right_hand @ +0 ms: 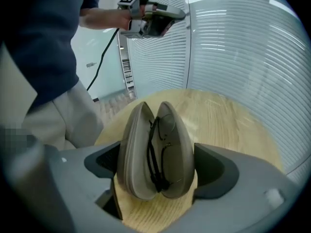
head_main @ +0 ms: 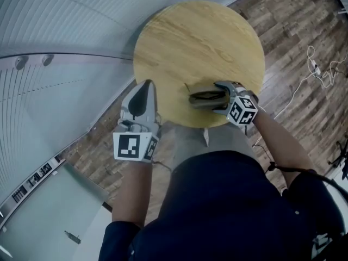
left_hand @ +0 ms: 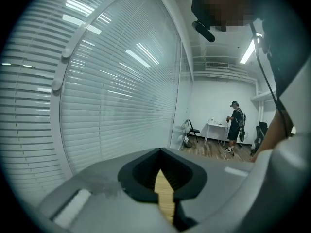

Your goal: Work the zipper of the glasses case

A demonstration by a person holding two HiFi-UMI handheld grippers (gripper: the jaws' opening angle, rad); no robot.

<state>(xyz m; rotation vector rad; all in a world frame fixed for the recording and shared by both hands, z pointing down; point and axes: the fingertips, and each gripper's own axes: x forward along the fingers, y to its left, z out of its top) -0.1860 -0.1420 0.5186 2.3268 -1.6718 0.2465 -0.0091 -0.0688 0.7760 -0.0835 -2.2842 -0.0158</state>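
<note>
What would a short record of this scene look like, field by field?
Table: round, wooden
Glasses case: partly open, on the table near the person's edge
Glasses: dark-framed, inside the case
Right gripper: jaws wide apart, case between them
Left gripper: jaws shut, empty, held off the table's left side

Support surface: round table (head_main: 201,37) with a light wood-grain top.
Under the table: dark wood-plank floor (head_main: 293,20); a white cable (head_main: 321,72) lies on it to the right, well apart from the table.
Item on the top: one glasses case (right_hand: 177,144), a grey-beige hard shell resting directly on the wood.
Case location: at the table edge nearest the person.
Case condition: the two shells stand parted, and dark-framed glasses (right_hand: 154,154) sit between them, inside the case.
</note>
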